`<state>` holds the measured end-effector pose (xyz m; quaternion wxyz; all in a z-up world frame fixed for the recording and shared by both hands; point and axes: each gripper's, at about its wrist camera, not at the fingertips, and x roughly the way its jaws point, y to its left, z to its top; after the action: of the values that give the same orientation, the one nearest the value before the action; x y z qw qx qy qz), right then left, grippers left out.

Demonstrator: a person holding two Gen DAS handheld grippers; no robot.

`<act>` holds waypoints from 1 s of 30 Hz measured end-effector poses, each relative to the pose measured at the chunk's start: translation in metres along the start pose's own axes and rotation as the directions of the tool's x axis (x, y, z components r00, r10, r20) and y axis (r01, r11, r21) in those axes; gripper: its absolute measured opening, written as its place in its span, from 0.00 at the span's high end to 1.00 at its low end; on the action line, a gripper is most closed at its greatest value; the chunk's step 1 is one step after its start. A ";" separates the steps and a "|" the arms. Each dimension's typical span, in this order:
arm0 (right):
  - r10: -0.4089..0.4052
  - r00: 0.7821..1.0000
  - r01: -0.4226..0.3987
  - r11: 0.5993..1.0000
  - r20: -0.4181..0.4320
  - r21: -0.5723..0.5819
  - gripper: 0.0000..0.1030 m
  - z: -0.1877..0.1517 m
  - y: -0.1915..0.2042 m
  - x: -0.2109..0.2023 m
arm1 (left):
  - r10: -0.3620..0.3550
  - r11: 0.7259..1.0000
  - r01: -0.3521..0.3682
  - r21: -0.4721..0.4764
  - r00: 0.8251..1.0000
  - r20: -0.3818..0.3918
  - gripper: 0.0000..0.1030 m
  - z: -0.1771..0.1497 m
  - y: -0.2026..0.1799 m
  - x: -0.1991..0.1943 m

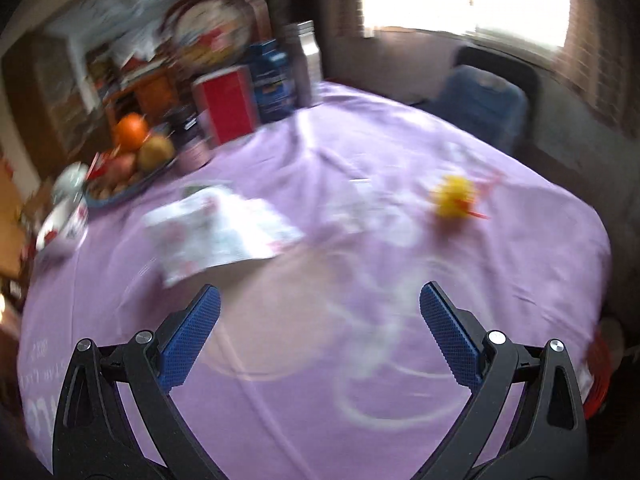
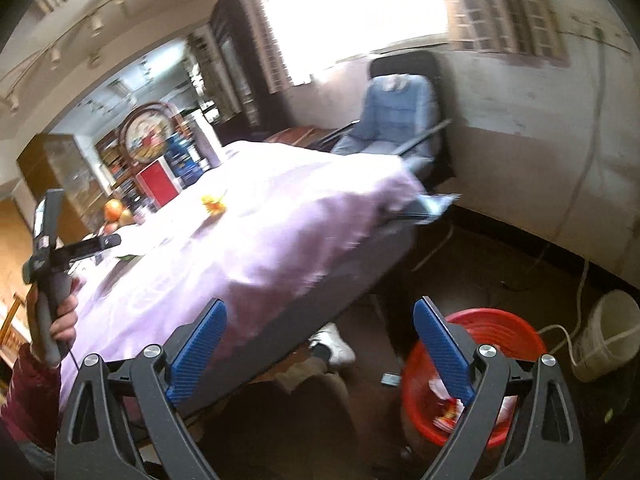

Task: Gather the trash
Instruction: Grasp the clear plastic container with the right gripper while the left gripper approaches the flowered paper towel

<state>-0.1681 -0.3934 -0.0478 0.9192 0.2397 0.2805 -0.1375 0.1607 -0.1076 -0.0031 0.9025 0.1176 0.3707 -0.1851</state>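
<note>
Two views split the scene between them. The left wrist camera looks down on the round table under its lilac cloth (image 1: 320, 152), where the trash lies: a crumpled yellow wrapper with red-orange strips (image 1: 454, 197) toward the far right and a flat white printed paper packet (image 1: 218, 230) nearer the left, well apart from each other. The picture is smeared, so the pale shape between them may be clear plastic, though that cannot be told. The left gripper (image 1: 320, 310) hangs above the cloth with its blue-padded jaws spread wide and nothing between them. A blue dish of fruit with an orange on top (image 1: 128, 160) and a red box (image 1: 228, 104) crowd the far left edge.

Only the right wrist camera shows the floor: a round red plastic basin (image 2: 496, 332) beside the table, with scraps of paper and wrapper inside, and a pale bucket (image 2: 608, 336) further right. The right gripper (image 2: 320, 316) is held above the table's edge and the basin, jaws wide apart and empty. That view also catches the person's hand (image 2: 64, 320) gripping the left tool's handle
</note>
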 end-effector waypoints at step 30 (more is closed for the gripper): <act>0.284 0.915 -0.333 0.932 -0.286 -0.141 0.07 0.102 0.243 0.264 | 0.100 0.957 -0.165 -0.239 0.960 -0.261 0.06 -0.038 0.101 0.077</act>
<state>0.1848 -0.2716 -0.0386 0.9028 0.2098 0.3689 0.0694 0.2301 -0.0219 -0.0762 0.8675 0.0458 0.4918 -0.0580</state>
